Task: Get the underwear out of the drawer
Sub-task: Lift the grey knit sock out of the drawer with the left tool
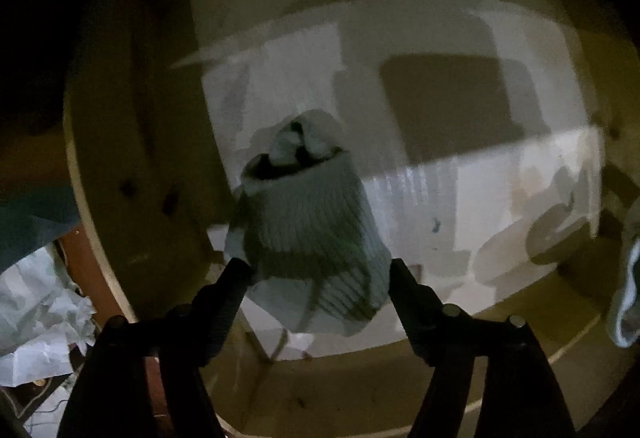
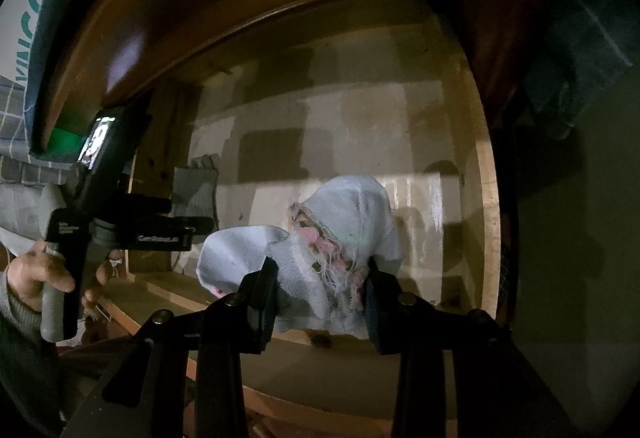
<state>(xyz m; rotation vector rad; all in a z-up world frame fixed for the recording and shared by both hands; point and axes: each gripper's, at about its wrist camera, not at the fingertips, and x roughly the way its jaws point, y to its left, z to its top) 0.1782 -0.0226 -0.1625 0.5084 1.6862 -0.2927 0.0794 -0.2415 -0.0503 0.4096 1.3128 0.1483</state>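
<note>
A ribbed grey knit underwear piece [image 1: 312,226] is seen between the spread left hand-held gripper [image 1: 316,270]; a frayed pale-blue knit garment [image 2: 340,238] is clamped by the right hand-held gripper [image 2: 322,290] above the wooden drawer [image 2: 490,198].

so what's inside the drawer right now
Two pale knit garments: a ribbed one between the left hand-held gripper, a frayed one in the right hand-held gripper. The floor beneath them is hidden.
</note>
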